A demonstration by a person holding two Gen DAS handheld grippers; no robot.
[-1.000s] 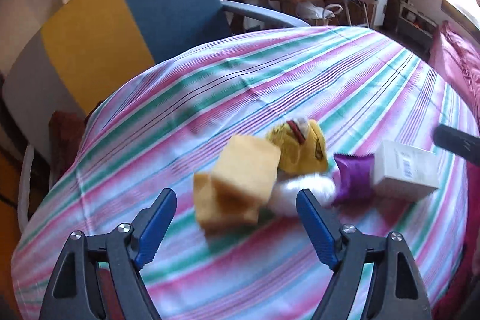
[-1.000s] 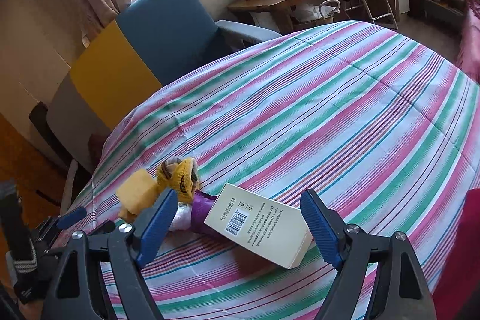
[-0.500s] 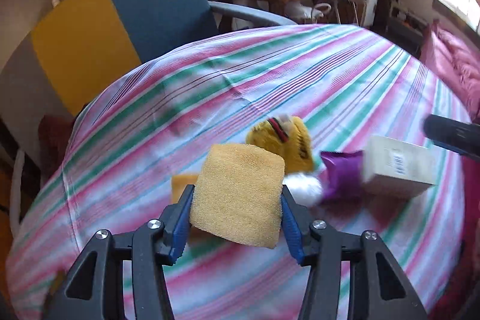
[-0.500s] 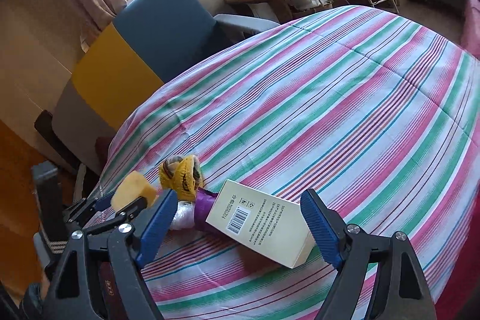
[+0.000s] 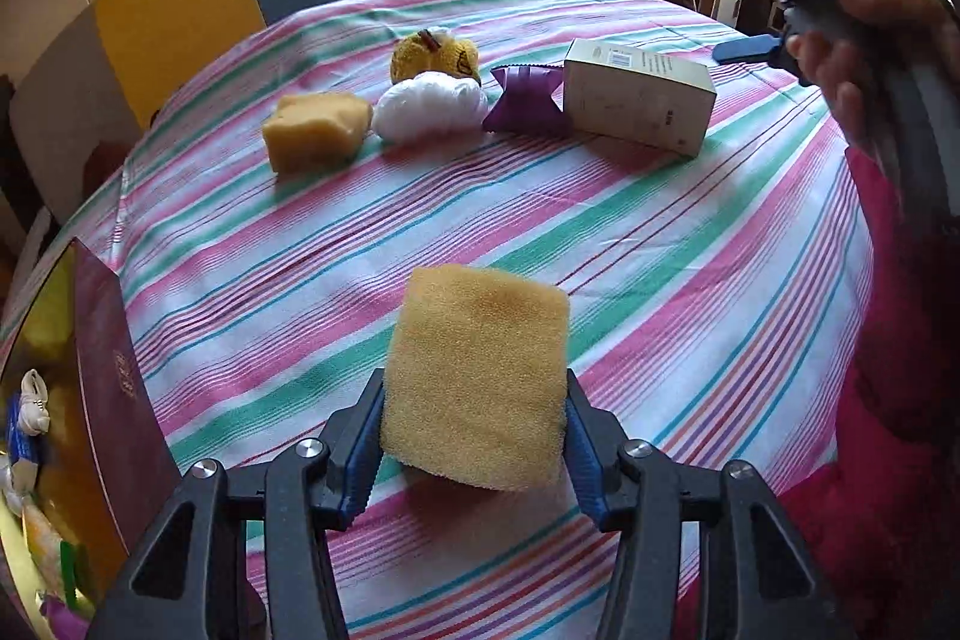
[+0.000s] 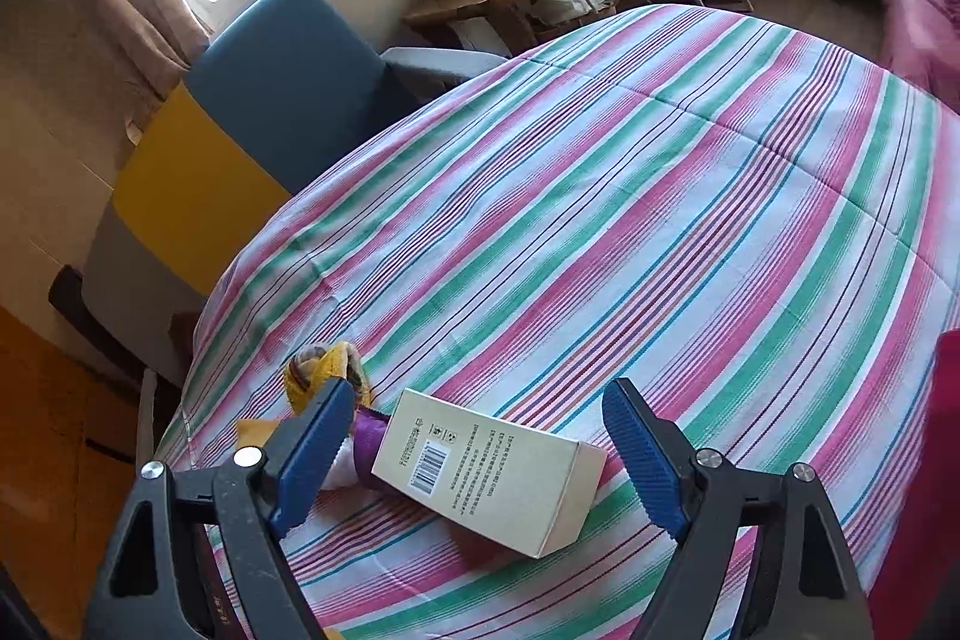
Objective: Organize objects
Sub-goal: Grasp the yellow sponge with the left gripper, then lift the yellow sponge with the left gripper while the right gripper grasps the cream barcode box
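left hand-held gripper (image 5: 474, 436): clamped on a sponge (image 5: 477, 382)
right hand-held gripper (image 6: 480, 451): jaws opening, around the box (image 6: 489, 469), not touching
second sponge (image 5: 315, 130): 11 o'clock, on the striped cloth (image 5: 600, 232)

Right tongs (image 6: 480, 451) opening over cream box (image 6: 489, 472), striped tablecloth (image 6: 630, 220), blue armchair (image 6: 288, 76)

Yellow sponge (image 5: 474, 376) upright, clamped midair

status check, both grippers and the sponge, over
Left gripper shut on yellow sponge, lifted off striped cloth. Right gripper opening, empty, over white box. Nothing blocking.
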